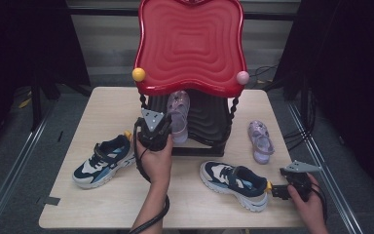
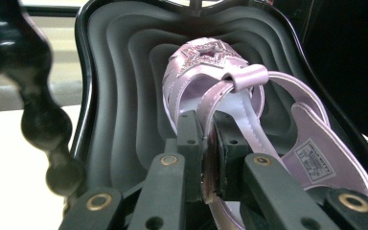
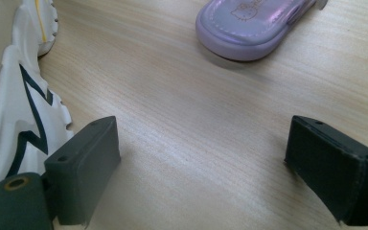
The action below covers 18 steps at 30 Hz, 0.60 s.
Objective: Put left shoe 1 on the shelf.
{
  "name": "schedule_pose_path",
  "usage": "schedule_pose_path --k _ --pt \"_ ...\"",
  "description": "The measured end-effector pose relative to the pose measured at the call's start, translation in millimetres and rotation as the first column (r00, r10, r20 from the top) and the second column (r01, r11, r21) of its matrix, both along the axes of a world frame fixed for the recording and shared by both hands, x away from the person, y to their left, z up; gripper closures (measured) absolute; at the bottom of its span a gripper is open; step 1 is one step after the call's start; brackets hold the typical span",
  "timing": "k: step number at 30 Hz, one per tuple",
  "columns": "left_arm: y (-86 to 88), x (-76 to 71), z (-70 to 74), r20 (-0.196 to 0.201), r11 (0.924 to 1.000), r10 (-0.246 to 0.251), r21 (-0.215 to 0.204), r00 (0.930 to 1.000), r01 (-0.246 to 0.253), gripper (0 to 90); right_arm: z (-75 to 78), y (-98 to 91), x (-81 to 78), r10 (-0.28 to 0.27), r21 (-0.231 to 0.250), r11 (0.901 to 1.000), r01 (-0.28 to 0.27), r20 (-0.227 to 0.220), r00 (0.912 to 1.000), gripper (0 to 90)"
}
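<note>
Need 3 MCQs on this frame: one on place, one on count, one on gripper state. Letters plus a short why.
1. Where is the purple sandal that the left gripper holds?
A. on the lower black shelf of the rack
B. on the red top tray
C. on the floor

2. How many shoes are in the high view?
A. two
B. four
C. six

3. How do the right gripper fingers stand?
A. shut on a sneaker
B. shut on nothing
C. open over bare table

Answers:
1 A, the left gripper view shows the sandal lying on the black ridged tray.
2 B, two sneakers and two sandals.
3 C, the right gripper view shows a wide gap with only wood between.
</note>
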<state>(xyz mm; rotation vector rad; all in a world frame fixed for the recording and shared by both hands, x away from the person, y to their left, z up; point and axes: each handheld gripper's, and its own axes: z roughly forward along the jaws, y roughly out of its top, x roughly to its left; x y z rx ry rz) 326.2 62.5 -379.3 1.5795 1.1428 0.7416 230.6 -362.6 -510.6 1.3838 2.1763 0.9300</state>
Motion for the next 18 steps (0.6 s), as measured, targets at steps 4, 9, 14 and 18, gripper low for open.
schedule_pose_path --k 4,9,14,18 --pt "-6.2 4.7 0.6 0.038 0.9999 0.011 -0.005 0.9992 -0.011 83.1 0.0 0.0 0.0 0.0 0.0 1.0 0.0 0.0 1.0 10.8" --pt "-11.5 12.9 1.2 0.044 0.9997 0.022 -0.008 0.9988 -0.022 83.1 0.0 0.1 0.0 0.0 0.001 1.0 0.0 -0.001 1.0 10.8" --pt "-14.8 21.4 -0.7 0.045 0.9987 0.051 -0.006 0.9977 -0.051 83.0 -0.1 0.0 0.0 0.002 0.0 1.0 -0.002 0.001 1.0 10.8" --pt "-15.8 27.4 -0.8 0.062 0.9973 0.073 -0.002 0.9954 -0.073 83.1 0.0 0.1 -0.1 0.0 0.0 1.0 0.0 -0.001 1.0 10.8"
